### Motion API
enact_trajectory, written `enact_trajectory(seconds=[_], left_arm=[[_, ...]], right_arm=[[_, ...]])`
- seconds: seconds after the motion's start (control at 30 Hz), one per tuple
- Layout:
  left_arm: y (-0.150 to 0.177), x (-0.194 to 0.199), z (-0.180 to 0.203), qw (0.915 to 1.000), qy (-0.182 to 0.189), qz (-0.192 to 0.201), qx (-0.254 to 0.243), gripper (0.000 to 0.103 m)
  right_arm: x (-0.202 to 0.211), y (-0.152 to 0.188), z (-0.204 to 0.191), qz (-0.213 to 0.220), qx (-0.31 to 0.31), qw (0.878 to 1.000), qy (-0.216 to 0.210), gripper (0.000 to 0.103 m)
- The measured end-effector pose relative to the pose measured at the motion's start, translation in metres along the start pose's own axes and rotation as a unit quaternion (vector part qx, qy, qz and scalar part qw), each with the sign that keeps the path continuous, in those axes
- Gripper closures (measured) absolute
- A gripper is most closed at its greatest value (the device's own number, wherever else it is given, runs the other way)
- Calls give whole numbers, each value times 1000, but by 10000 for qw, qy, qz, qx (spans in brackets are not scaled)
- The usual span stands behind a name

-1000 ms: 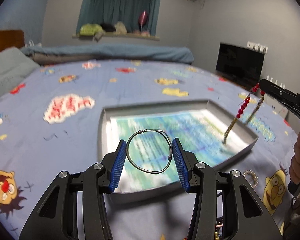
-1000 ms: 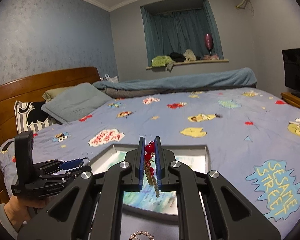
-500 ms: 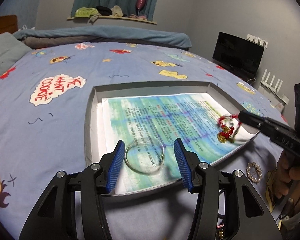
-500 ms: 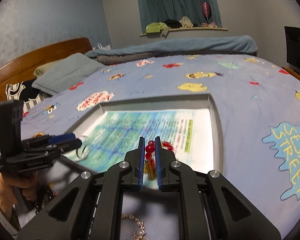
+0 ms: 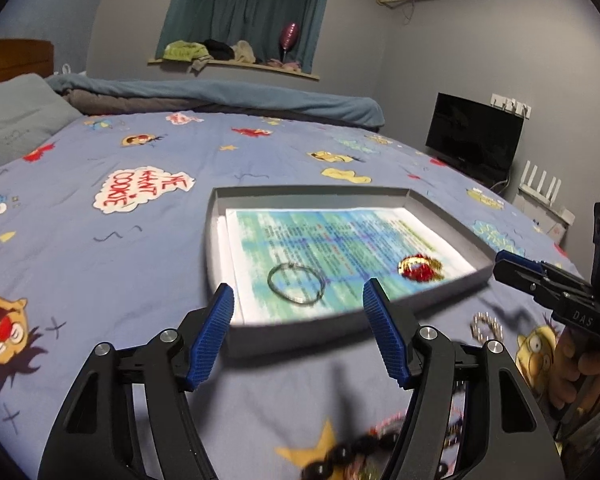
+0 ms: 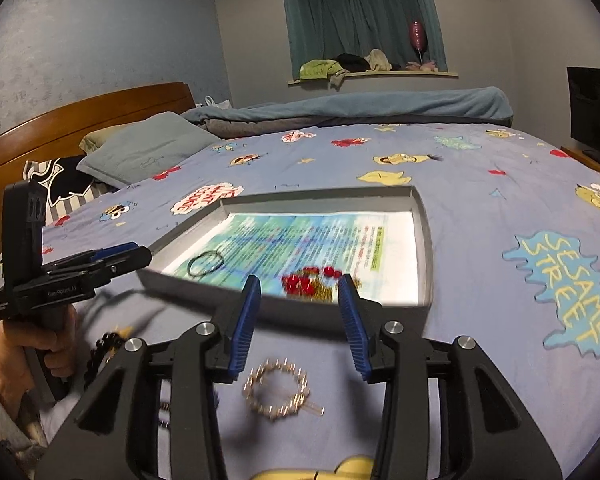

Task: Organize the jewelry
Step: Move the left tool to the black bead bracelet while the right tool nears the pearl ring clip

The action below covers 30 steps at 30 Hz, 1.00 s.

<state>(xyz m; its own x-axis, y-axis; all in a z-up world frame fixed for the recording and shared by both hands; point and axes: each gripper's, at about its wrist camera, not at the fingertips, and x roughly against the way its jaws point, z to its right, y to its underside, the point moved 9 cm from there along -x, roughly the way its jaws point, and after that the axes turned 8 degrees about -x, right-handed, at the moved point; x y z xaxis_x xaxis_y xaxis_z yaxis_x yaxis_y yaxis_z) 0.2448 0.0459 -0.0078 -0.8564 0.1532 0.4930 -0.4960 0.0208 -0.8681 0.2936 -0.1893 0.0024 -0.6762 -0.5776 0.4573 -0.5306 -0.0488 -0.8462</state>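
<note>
A grey tray [image 5: 312, 191] lined with printed paper lies on the cartoon bedsheet. In it rest a thin silver bangle [image 5: 296, 285] and a red-bead and gold chain piece [image 5: 419, 268]. My left gripper [image 5: 298, 290] hovers at the tray's near edge, its jaws opening, and nothing is between the pads. The bangle [image 6: 205, 264] lies flat just beyond it. My right gripper [image 6: 300, 283] is also opening and holds nothing. The bead piece [image 6: 310, 282] sits in the tray [image 6: 320, 196] past its fingertips. Each gripper shows in the other's view: right [image 5: 512, 264], left [image 6: 112, 256].
A gold ring-shaped ornament [image 6: 278, 390] lies on the sheet below the right gripper, and a dark bead string [image 5: 352, 452] lies below the left one. A pillow [image 6: 148, 152], a rolled blanket [image 5: 220, 96] and a television [image 5: 474, 140] stand farther off.
Both grippers opened. The bangle left the left pads and lies in the tray. The bead piece came down from hanging in the right gripper onto the tray. Both grippers drew back.
</note>
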Motion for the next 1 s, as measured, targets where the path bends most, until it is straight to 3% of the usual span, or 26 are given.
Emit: enact_trajectory(seconds=[0.33, 0.5, 1.0], left_arm=[[39, 36, -10, 9996, 7, -118, 238, 34], [55, 49, -10, 9996, -19, -174, 215, 34], [84, 56, 0, 9990, -15, -442, 38, 34]], right_arm=[[9, 27, 1, -174, -6, 9998, 27, 60], [13, 33, 0, -167, 70, 9998, 37, 54], [1, 47, -4, -549, 301, 9978, 197, 51]])
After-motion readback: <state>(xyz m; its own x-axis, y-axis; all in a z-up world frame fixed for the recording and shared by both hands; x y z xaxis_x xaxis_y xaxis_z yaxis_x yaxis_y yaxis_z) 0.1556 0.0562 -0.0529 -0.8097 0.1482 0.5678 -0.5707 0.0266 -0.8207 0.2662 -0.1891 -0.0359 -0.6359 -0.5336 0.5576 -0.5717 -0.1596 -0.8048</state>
